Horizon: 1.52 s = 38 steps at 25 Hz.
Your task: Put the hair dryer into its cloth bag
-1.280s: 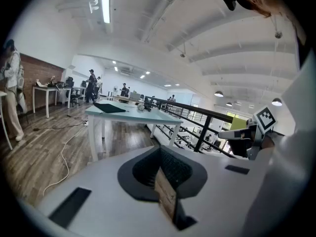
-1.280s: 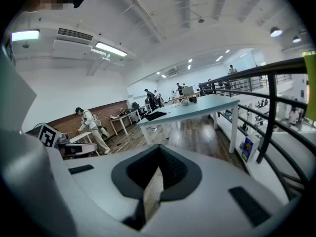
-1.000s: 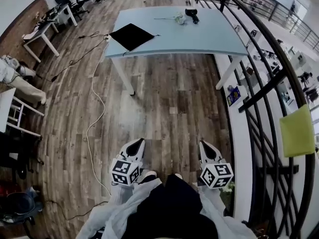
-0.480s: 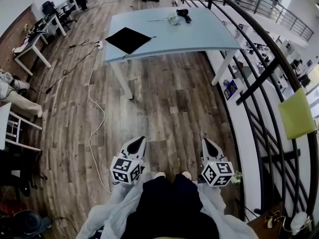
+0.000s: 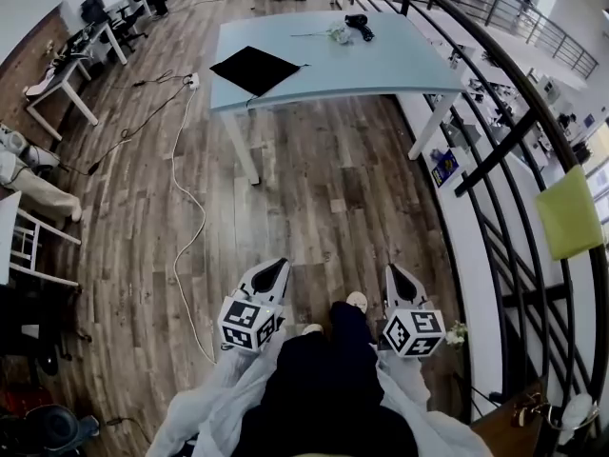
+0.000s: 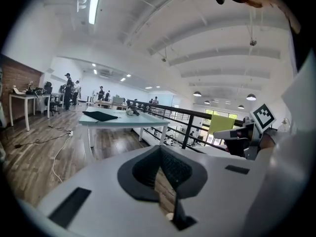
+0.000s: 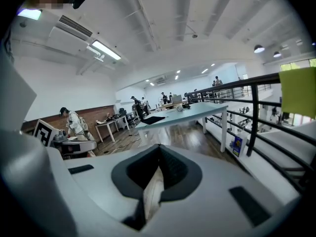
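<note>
The right hand-held gripper (image 7: 158, 152) has its jaws closed together with nothing between them, pointing across a wooden floor (image 7: 190, 135) toward a pale blue table (image 7: 197, 111) well ahead. A black cloth bag (image 7: 153, 119) lies flat at the table's near left end; the things at its far end are too small to tell. A black railing (image 7: 253, 113) runs along the right, with a yellow-green panel (image 7: 297, 93) at its top rail. The left hand-held gripper (image 7: 74, 146) shows at the left edge

Bright even light from ceiling strip lamps (image 6: 94, 4), strong fisheye bending, dark vignetted corners, soft blurred edges
</note>
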{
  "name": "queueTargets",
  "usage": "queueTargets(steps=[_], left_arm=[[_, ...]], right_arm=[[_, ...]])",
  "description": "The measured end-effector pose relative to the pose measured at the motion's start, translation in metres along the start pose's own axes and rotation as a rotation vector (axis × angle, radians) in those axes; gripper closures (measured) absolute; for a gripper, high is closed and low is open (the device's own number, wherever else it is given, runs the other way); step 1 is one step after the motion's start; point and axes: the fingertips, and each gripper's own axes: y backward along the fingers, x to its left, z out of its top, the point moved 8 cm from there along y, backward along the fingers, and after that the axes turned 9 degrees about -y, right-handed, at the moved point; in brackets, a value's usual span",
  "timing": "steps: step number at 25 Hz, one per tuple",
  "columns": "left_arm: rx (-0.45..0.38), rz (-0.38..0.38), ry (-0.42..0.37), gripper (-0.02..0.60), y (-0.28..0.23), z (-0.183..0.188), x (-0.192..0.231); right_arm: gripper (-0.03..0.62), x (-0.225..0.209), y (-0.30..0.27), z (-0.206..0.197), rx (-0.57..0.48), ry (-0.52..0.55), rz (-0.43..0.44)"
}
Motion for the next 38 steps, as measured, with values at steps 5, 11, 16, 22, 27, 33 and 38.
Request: queueTargets(steps=[5, 11, 16, 22, 27, 33, 38], left_arm=[[0.007, 0.002, 0.010, 0.568, 0.000, -0.008, 0.009], [0.007, 0.018, 0.014, 0.568, -0.020, -0.004, 0.024], [0.001, 0.031, 0.016, 0.568, -0.045, 0.007, 0.040], [0.003, 0.063, 0.039, 0.568, -0.078, 0.019, 0.065], [0.001, 0.090, 0.044, 0.566, -0.113, 0.031, 0.081], [-0.011, 0.102, 0.058, 0.566, -0.149, 0.040, 0.091], [-0.013, 0.114, 0.082, 0.566, -0.181, 0.042, 0.100]], right_arm=[[0.586, 0.006, -0.008, -0.003, 0.012, 0.018, -0.006], [0.525, 0.001, -0.032, 0.009, 0.018, 0.030, 0.013], [0.409, -0.009, -0.062, 0.032, 0.004, 0.038, 0.003], [0.310, -0.024, -0.104, 0.061, 0.013, 0.039, 0.003], [0.290, -0.041, -0.142, 0.084, 0.028, 0.036, 0.019], [0.289, -0.058, -0.177, 0.104, 0.037, 0.034, 0.041], [0.290, -0.070, -0.202, 0.121, 0.036, 0.035, 0.062]])
